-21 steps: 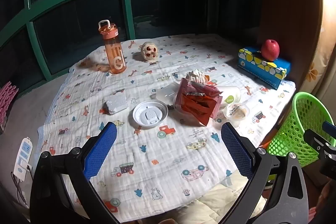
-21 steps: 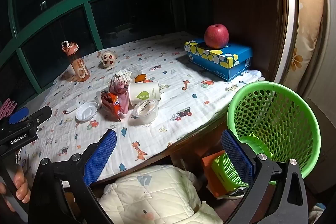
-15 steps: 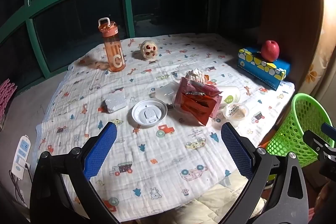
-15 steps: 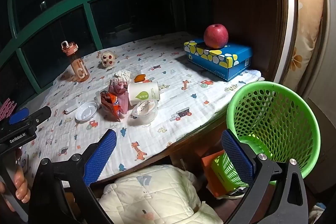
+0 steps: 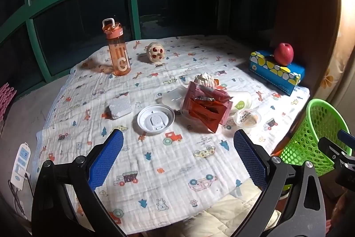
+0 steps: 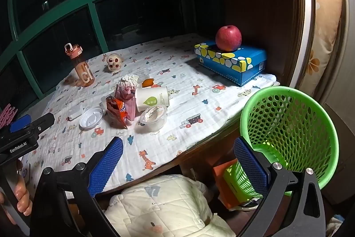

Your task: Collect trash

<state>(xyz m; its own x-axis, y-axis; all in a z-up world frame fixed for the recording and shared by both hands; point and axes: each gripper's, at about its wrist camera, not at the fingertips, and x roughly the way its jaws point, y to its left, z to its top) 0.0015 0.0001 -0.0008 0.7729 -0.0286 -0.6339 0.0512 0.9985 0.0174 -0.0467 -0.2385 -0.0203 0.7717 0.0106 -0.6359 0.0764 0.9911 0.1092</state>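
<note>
- Left wrist view: the left gripper (image 5: 177, 143) hangs over the near part of the tablecloth (image 5: 155, 161) with its jaws spread wide and nothing between them.
- The trash sits bunched mid-table: a red snack wrapper (image 5: 206, 106) stands at the centre of the pile, a white plastic lid (image 5: 155, 118) just left of it, a crumpled tissue (image 5: 205, 79) behind it, a small pudding cup (image 5: 246, 118) to its right.
- A silver foil packet (image 5: 119, 107) lies further left of the wrapper, beyond the lid.
- Right wrist view: the right gripper (image 6: 177, 154) is likewise released and empty, aimed past the table edge.
- A tipped paper cup (image 6: 152, 99) lies just right of the wrapper (image 6: 118, 111); the green basket (image 6: 288, 126) stands off the table's right side, well apart from the wrapper.
- The wrapper likely handles light, thin and crinkly, so it should be pinched across its upright top edge.
- The lid looks stiff but flat and slick; its raised rim is probably the best hold.
- The orange water bottle (image 6: 83, 70), apple (image 6: 228, 38) and tissue box (image 6: 230, 59) do not look like trash.
</note>
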